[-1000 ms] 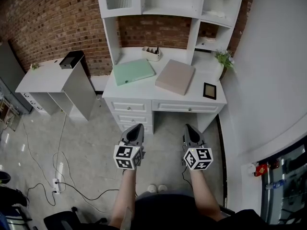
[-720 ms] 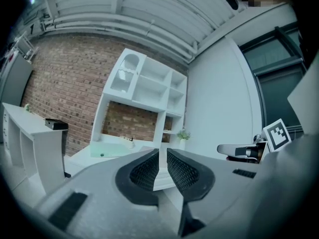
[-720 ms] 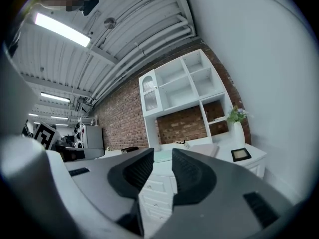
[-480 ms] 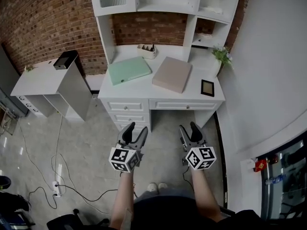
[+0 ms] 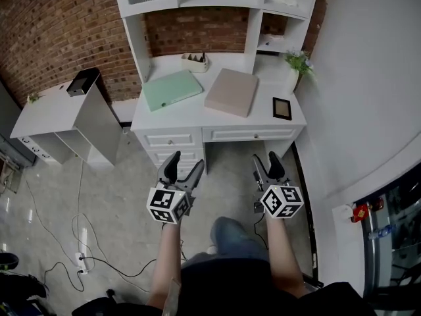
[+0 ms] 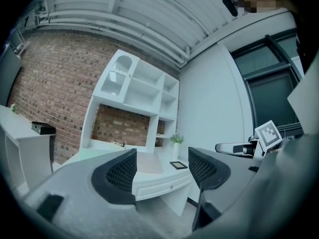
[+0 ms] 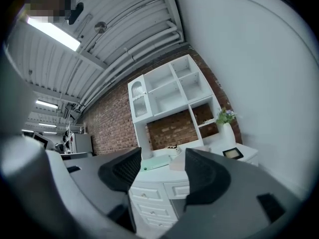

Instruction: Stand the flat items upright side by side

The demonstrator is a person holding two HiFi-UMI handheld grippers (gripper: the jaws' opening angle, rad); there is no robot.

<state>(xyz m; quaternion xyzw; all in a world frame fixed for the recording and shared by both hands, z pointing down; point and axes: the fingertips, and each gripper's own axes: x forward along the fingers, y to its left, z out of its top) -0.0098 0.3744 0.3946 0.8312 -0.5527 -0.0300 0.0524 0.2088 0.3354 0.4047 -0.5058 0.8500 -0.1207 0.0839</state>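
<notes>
**Approach stage, before any contact.** The person is holding the left gripper (image 5: pixel 184 166) and the right gripper (image 5: pixel 266 165) level and side by side, both pointing at the white desk (image 5: pixel 197 120) ahead. The jaws of each have just been opening. The left pair is standing wide apart, the right pair somewhat less so, and nothing is lying between either pair.

Both flat items are lying well ahead of the fingertips, out of reach. The green folder (image 5: pixel 172 89) is resting flat on the desktop ahead of the left gripper. The beige binder (image 5: pixel 231 91) is resting flat just beside it, ahead of the gap between the two grippers. Ahead of the right gripper and off to its right, a small picture frame (image 5: pixel 282 108) and a potted plant (image 5: pixel 297 63) are occupying the desk's end. A pen tray (image 5: pixel 195 61) is sitting beyond the folder.

Neither item is yet upright, so by this reading the whole task is remaining. The next move is calling for closing the gap to the desk, then working a jaw under one item's free edge, since a flat cover offers little to pinch, while keeping clear of the frame.
</notes>
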